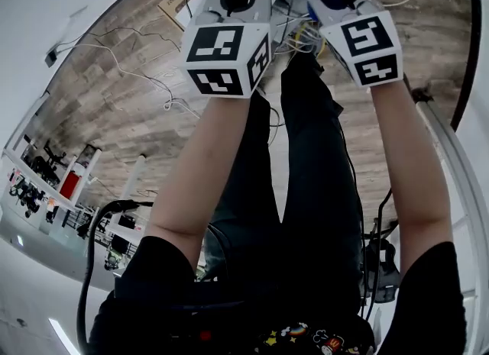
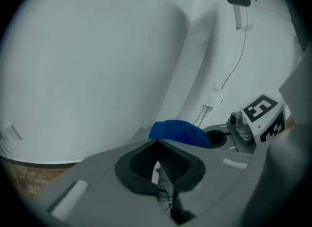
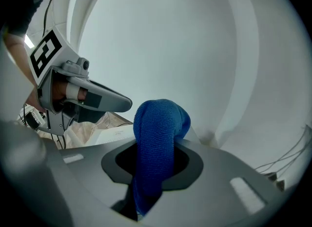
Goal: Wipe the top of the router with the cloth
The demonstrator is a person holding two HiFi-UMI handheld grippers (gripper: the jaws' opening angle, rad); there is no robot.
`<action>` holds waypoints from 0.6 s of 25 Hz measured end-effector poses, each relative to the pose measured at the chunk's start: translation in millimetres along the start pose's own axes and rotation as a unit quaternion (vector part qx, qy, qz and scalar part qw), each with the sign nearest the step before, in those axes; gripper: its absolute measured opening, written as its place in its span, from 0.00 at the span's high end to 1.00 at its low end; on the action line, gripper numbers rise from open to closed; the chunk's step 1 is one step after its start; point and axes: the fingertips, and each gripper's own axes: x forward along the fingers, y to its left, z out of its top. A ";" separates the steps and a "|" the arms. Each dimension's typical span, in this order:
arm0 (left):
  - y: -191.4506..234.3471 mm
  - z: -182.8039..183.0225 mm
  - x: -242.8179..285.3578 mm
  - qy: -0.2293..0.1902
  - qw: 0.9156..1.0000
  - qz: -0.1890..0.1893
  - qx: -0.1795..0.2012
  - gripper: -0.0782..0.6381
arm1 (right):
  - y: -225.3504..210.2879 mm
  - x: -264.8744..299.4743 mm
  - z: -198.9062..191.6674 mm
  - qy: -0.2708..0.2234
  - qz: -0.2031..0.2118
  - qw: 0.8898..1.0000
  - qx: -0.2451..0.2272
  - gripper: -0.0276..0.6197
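My right gripper (image 3: pixel 163 135) was clamped on the blue cloth (image 3: pixel 157 123). It bulged up out of the jaws in a thick, knitted wad, and its tail hung down between them. My left gripper (image 2: pixel 157 143) sat just beside, jaws pressed together on nothing. Both faced a bare white surface (image 3: pixel 195 35), and the router showed in no view. I judged the wiping not yet begun: next I'd have to find the router and lay the cloth flat on its top.
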 end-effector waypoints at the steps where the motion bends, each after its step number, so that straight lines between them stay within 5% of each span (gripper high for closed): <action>1: -2.8 3.5 -4.7 -0.002 1.000 -0.003 0.004 0.89 | 2.3 -5.7 3.9 -0.004 -0.005 1.000 0.002 0.78; 15: -32.1 51.6 -122.7 -0.061 0.997 -0.033 0.035 0.89 | 97.7 -102.6 98.8 -0.078 -0.046 0.996 0.015 0.78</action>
